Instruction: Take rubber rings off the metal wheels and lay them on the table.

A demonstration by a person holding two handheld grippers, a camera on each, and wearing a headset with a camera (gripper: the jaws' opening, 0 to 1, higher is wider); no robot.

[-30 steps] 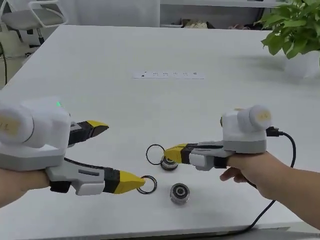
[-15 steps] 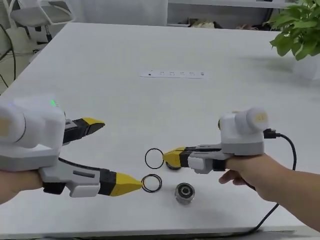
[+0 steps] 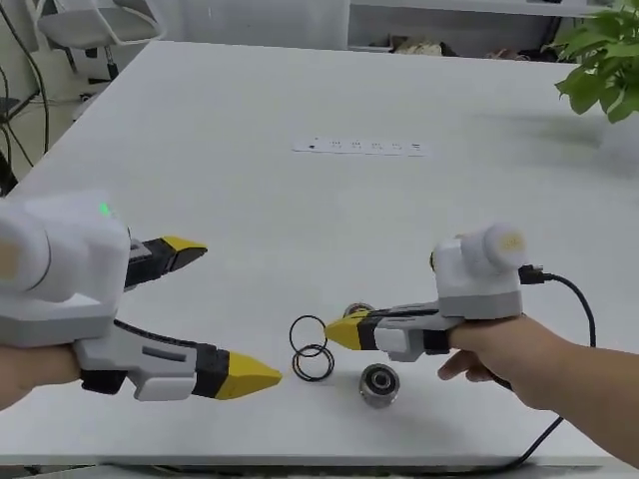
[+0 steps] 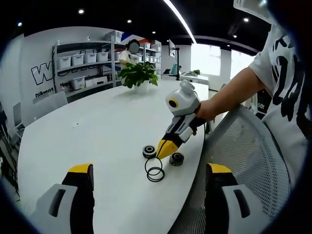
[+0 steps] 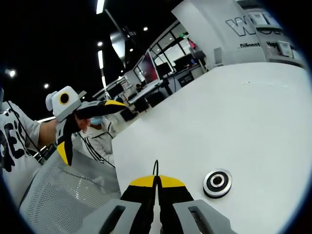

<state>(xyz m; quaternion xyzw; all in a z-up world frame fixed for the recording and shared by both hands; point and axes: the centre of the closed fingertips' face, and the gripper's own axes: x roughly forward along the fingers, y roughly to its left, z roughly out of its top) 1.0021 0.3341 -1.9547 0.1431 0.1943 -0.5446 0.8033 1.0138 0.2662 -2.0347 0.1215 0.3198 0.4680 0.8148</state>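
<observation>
My right gripper (image 3: 337, 330) is shut on a thin black rubber ring (image 3: 308, 332), which it holds low over the table. The held ring stands edge-on as a dark line (image 5: 156, 168) above my right gripper's (image 5: 156, 178) closed tips. A second ring (image 3: 314, 364) lies flat just below it. One metal wheel (image 3: 379, 382) sits near the front edge, and another wheel (image 3: 356, 311) peeks from behind the right jaws. My left gripper (image 3: 225, 311) stands open to the left, a short gap from the rings. In the left gripper view, the left gripper (image 4: 149, 166) frames both rings (image 4: 155, 169) and the wheels (image 4: 149, 151) (image 4: 176, 159).
The white table (image 3: 300, 200) stretches far back with a strip of small markings (image 3: 361, 148) at its middle. A potted plant (image 3: 604, 60) stands at the far right. A black cable (image 3: 574, 299) trails from the right gripper. A mesh chair (image 4: 243, 141) is beside the table.
My right gripper has carried its ring away from the far wheel, down towards the ring lying on the table. The left gripper has drawn back from that lying ring.
</observation>
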